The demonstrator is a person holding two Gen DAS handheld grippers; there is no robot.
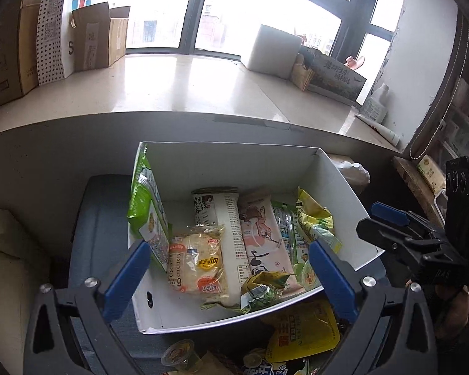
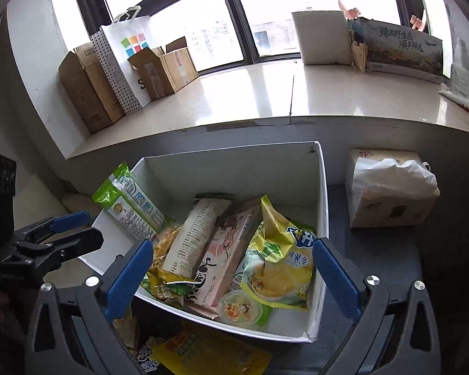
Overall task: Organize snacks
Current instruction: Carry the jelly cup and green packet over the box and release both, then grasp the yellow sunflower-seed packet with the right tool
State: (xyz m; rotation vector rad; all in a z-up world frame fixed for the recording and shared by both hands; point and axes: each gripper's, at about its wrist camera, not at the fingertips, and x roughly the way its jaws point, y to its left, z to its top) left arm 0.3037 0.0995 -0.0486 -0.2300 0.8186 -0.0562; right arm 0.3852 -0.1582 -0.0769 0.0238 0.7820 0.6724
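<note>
The white box (image 1: 178, 312) is sitting on a dark blue-grey surface (image 1: 100, 234), below the pale window ledge (image 1: 172, 87), and it is holding most of the snacks. A green packet (image 1: 147, 215) is leaning upright against the box's left wall. Beside it a clear-wrapped cake (image 1: 198, 262) is lying near the front wall, with a white packet (image 1: 225, 234) and a pink packet (image 1: 262, 237) stretching toward the back wall. A yellow chip bag (image 2: 281, 262) is resting against the right wall, and a small jelly cup (image 2: 239, 307) is lying at the front right corner. A yellow pouch (image 1: 303, 331) is lying outside, just before the front wall. The left gripper (image 1: 231, 276) is hovering over the front wall, fingers spread wide and holding nothing. The right gripper (image 2: 234, 276) is hovering likewise, wide and empty. A tissue box (image 2: 390, 193) is standing right of the white box.
</note>
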